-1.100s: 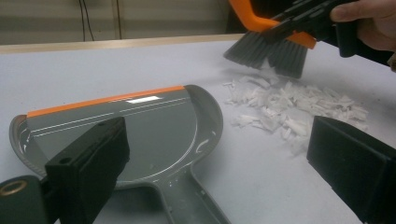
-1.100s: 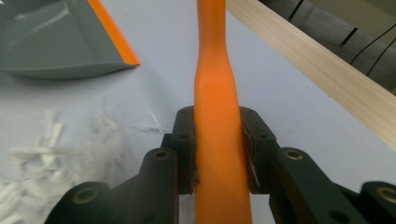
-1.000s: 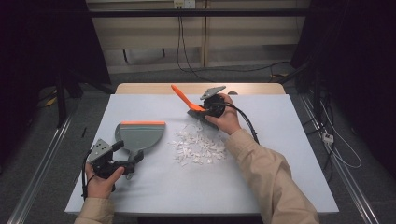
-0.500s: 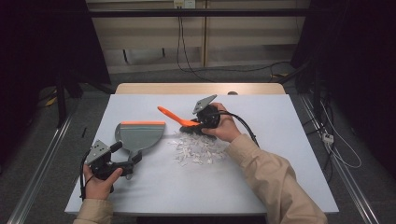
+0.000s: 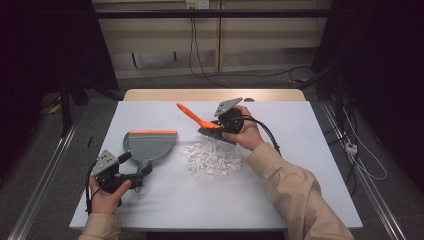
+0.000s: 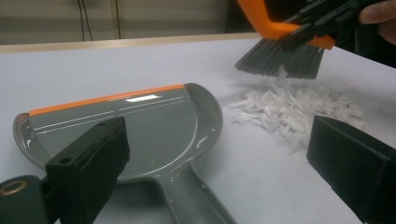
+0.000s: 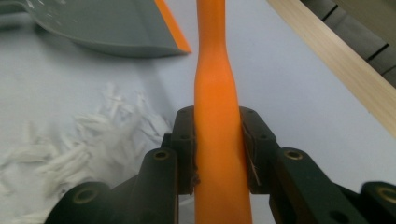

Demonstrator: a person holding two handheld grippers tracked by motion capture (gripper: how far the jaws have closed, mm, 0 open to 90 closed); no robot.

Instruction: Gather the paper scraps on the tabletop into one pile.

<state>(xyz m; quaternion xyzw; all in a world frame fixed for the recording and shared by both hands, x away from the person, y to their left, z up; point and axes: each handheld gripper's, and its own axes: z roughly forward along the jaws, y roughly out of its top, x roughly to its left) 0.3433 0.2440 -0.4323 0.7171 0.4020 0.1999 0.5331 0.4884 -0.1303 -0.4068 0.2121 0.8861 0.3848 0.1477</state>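
While the right gripper (image 5: pixel 216 125) clamps the orange brush handle (image 7: pixel 215 126), bristles (image 6: pixel 280 58) at the far edge of the paper-scrap pile (image 5: pixel 212 157), sweeping looks barely begun. Grey dustpan (image 5: pixel 149 146) sits empty just left; left gripper (image 6: pixel 219 172) gapes around its handle, probably not gripping.

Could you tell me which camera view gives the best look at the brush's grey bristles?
The left gripper view: the bristles show side-on, just above the paper scraps. The high view shows them small beside the right tool. The right gripper view shows the orange handle instead.
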